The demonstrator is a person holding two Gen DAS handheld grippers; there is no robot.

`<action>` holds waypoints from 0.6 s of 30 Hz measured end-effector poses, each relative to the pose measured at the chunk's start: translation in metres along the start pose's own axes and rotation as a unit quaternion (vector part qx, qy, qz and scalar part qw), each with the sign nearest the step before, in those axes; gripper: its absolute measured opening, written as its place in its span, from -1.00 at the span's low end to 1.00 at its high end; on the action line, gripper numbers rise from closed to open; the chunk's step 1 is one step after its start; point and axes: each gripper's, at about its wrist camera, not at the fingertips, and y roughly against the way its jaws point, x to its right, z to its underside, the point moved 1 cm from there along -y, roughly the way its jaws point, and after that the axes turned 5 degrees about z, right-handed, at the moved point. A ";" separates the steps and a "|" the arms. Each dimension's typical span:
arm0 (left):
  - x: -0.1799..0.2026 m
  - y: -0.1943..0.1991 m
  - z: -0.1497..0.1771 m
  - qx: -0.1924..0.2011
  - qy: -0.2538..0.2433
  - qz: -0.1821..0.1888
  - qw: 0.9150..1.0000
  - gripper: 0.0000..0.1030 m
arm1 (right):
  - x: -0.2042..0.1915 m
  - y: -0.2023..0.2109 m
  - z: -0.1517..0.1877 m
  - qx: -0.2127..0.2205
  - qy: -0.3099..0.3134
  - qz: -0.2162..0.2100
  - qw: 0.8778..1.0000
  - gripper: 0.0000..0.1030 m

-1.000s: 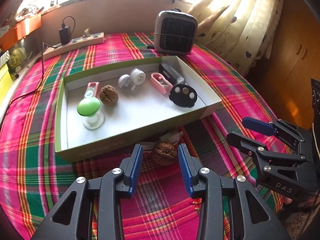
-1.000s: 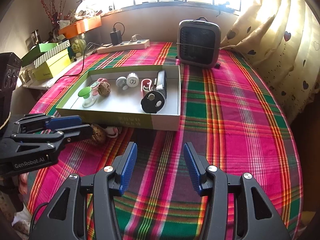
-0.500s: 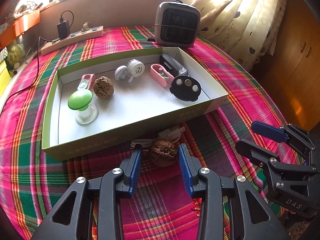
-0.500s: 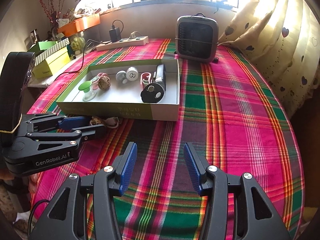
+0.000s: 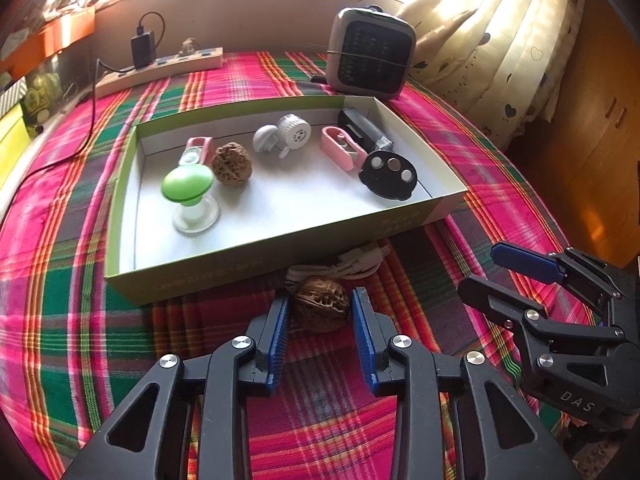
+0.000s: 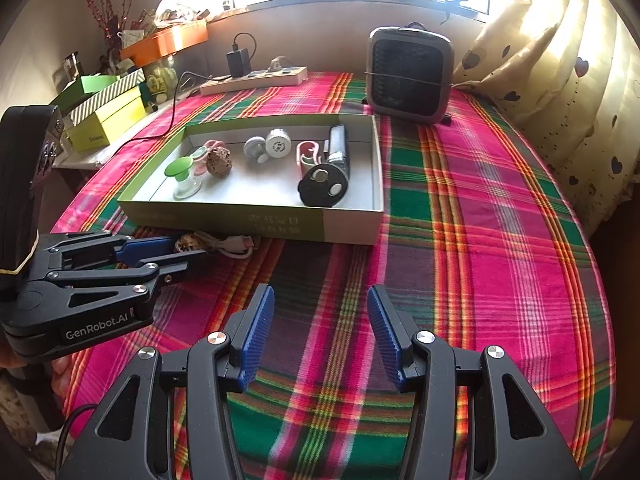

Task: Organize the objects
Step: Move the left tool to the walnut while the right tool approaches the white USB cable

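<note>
A brown walnut [image 5: 320, 308] lies on the plaid tablecloth just in front of the green-walled box [image 5: 280, 252], beside a coiled white cable [image 5: 352, 266]. My left gripper [image 5: 320, 300] is closing on the walnut, and its blue pads meet the walnut's two sides. From the right wrist view the left gripper [image 6: 188, 250] reaches in from the left, and only a sliver of the walnut [image 6: 185, 242] shows by its tips. My right gripper [image 6: 320, 300] hovers open over bare cloth, nothing between its fingers. It also shows at the right of the left wrist view [image 5: 478, 268].
The box [image 6: 352, 224] holds a green-topped piece [image 5: 186, 186], a second walnut [image 5: 232, 164], pink clips, round white parts and a black device [image 5: 388, 174]. A small heater [image 5: 372, 54] and a power strip [image 5: 160, 70] stand behind it. Curtains hang at the right.
The left jaws have narrowed around the walnut, from standing wide of it to meeting its sides. The right gripper has stayed where it was, open.
</note>
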 end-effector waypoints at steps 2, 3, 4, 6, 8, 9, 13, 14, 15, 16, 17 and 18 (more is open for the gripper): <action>-0.006 0.004 0.002 0.004 0.006 -0.004 1.000 -0.44 | -0.005 -0.002 -0.002 0.001 0.005 -0.005 1.000 -0.03; -0.009 0.007 0.003 0.005 0.009 -0.006 1.000 -0.44 | -0.008 -0.005 -0.004 0.000 0.006 -0.011 1.000 -0.03; -0.012 0.008 0.004 0.006 0.012 -0.008 1.000 -0.44 | -0.011 -0.006 -0.005 -0.001 0.006 -0.015 1.000 -0.03; -0.020 0.012 0.007 0.007 0.019 -0.013 1.000 -0.44 | -0.018 -0.010 -0.008 -0.001 0.010 -0.030 0.999 -0.03; -0.028 0.016 0.010 0.008 0.028 -0.019 0.999 -0.44 | -0.023 -0.014 -0.010 -0.002 0.015 -0.037 0.999 -0.03; -0.032 0.017 0.011 0.009 0.032 -0.020 0.999 -0.44 | -0.026 -0.016 -0.012 0.000 0.019 -0.043 0.999 -0.03; -0.045 0.023 0.016 0.014 0.046 -0.022 0.999 -0.44 | -0.037 -0.024 -0.019 0.003 0.028 -0.060 0.998 -0.03; -0.048 0.024 0.017 0.014 0.048 -0.023 0.998 -0.44 | -0.041 -0.026 -0.021 0.003 0.032 -0.062 0.998 -0.03; -0.050 0.025 0.017 0.015 0.049 -0.025 0.998 -0.44 | -0.043 -0.027 -0.021 0.004 0.035 -0.064 0.997 -0.03; -0.052 0.026 0.018 0.016 0.050 -0.025 0.998 -0.44 | -0.046 -0.028 -0.022 0.004 0.038 -0.065 0.997 -0.03; -0.054 0.026 0.018 0.017 0.051 -0.022 0.998 -0.44 | -0.048 -0.029 -0.023 0.003 0.042 -0.065 0.997 -0.03; -0.055 0.027 0.018 0.017 0.053 -0.020 0.998 -0.44 | -0.051 -0.030 -0.024 0.002 0.047 -0.065 0.997 -0.03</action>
